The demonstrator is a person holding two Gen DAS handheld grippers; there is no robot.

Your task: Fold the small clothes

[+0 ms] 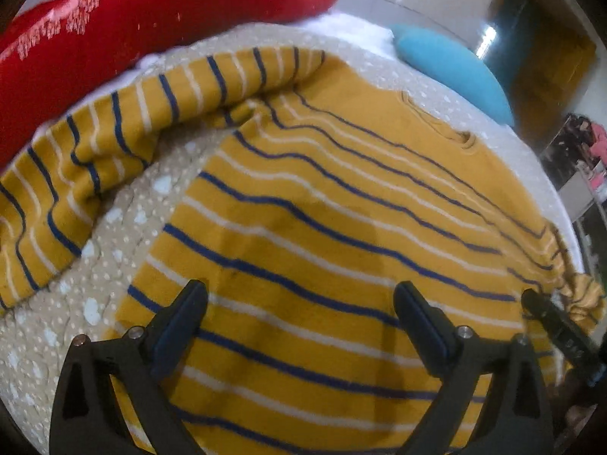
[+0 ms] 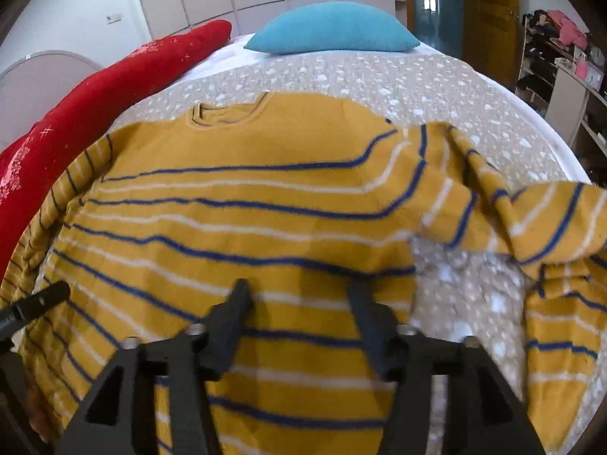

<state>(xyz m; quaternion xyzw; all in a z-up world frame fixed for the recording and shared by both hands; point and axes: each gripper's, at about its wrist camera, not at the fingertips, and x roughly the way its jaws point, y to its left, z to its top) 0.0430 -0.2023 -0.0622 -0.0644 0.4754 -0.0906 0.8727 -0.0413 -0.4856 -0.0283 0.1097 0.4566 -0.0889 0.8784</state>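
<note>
A small mustard-yellow sweater with blue and white stripes lies flat on a beige dotted bedspread, neckline away from me. Its left sleeve stretches out to the left. In the right wrist view the sweater fills the middle and its right sleeve lies crumpled to the right. My left gripper is open and empty over the lower body of the sweater. My right gripper is open and empty over the lower right part. Each gripper's tip shows at the other view's edge.
A red blanket lies along the left side of the bed. A blue pillow sits at the head. The bedspread shows bare cloth beyond the sweater. Shelves with clothes stand at the far right.
</note>
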